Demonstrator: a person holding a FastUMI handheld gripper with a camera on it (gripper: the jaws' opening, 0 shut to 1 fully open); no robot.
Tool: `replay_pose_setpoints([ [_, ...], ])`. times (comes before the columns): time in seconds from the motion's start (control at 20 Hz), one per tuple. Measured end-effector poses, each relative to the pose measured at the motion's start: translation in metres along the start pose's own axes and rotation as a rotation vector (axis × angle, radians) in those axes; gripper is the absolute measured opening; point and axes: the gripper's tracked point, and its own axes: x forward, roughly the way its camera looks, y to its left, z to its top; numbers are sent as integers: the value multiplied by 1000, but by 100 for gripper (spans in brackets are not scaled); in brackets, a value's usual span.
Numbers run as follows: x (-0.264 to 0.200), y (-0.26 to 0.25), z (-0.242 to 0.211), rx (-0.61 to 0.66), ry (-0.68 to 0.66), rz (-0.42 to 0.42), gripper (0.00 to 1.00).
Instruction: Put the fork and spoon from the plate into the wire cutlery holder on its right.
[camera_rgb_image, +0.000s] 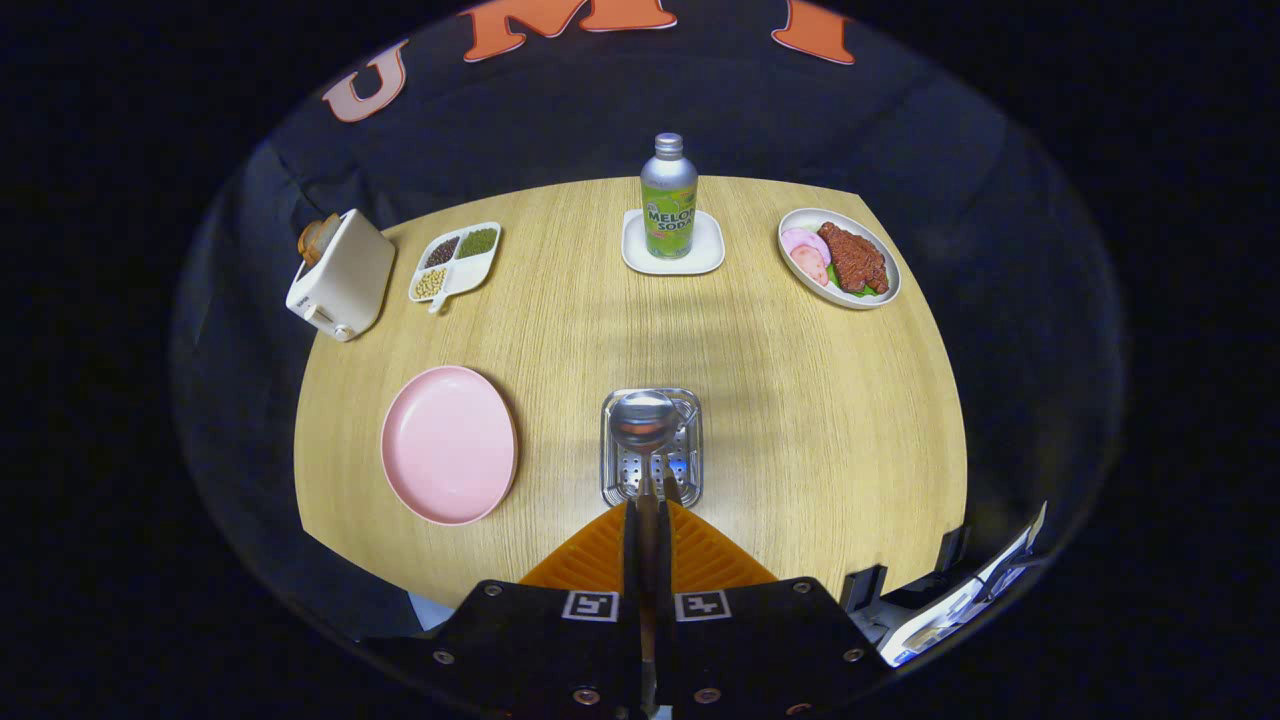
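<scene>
The gripper (648, 505) pinches the spoon (645, 425) by its handle — fingers pressed together on it, bowl hanging over the cutlery holder (690, 470) at twelve o'clock just ahead. The pink plate (448, 445) lies bare at about ten o'clock — just beside the holder.

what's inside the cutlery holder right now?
The spoon, gripped between the gripper fingers, has its bowl over the holder. Perforated bottom shows beside it. The spoon and fingers cover the middle, so I can't confirm the fork.

Toaster (342, 277), divided dish (456, 262), soda bottle (669, 197) (on coaster (672, 258)), meat plate (839, 258).
</scene>
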Motion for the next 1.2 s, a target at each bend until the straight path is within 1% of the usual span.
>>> replay_pose_setpoints([
  [0.25,18,3,-7,-67,116,12,6],
  [0.35,26,2,-10,-98,164,1,6],
  [0.6,41,2,-17,-130,269,-6,6],
  [0.75,50,2,-14,-139,275,-20,6],
  [0.8,53,3,-13,-128,271,-19,7],
  [0.9,55,8,-11,-92,257,3,10],
  [1.2,42,21,6,-36,134,41,13],
])
